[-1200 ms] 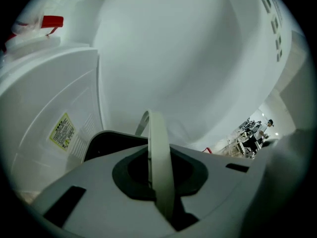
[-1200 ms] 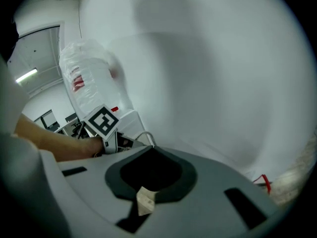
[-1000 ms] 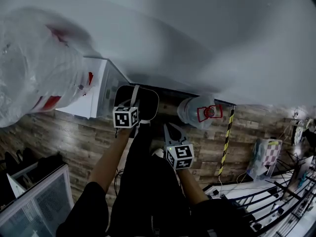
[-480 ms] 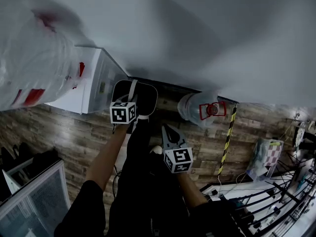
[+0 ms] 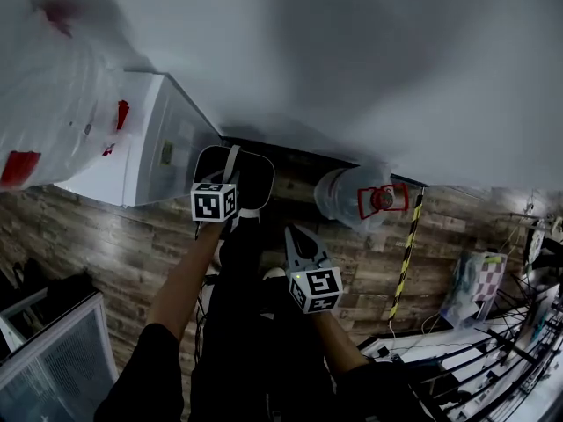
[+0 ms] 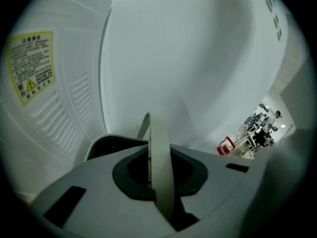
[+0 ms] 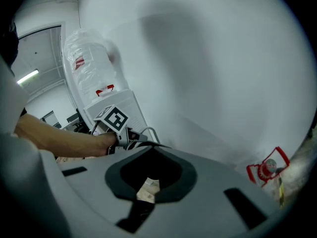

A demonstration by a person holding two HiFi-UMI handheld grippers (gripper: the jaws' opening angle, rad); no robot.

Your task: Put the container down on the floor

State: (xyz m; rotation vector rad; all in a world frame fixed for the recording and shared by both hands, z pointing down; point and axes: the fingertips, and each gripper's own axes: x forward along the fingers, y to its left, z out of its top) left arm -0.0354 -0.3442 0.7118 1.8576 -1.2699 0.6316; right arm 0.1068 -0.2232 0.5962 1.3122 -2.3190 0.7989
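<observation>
Container (image 5: 257,181) hangs by its thin grey handle (image 6: 159,152) from the left gripper (image 5: 224,192) — a dark, rounded tub, held out ahead of the person over the wood-plank floor (image 5: 106,236), right by the foot of the white wall (image 5: 352,60). Whether its bottom touches the planks, no view settles. In the left gripper view the jaws are pressed together on that handle; the strip stands upright in the seam between them, and the tub's dark rim shows just beyond. To the left of the tub sits a white ribbed cabinet (image 5: 145,152) with a yellow warning label (image 6: 29,66) on its side; the print is too small to read.

Right gripper (image 5: 299,240) sits lower and nearer the person's body, well apart from the tub. Its own view shows the jaws brought together with nothing between them — only a scrap of pale tape on the gripper's body. That view also catches the person's forearm (image 7: 64,138) reaching across, and beyond it the handle rising from the tub.

At upper left looms a plastic-wrapped bundle (image 5: 53,86) with red marks. Off to the right, against the wall, stands a clear jug (image 5: 352,199) with a red tag, and beside it a yellow-and-black striped pole (image 5: 406,244).
</observation>
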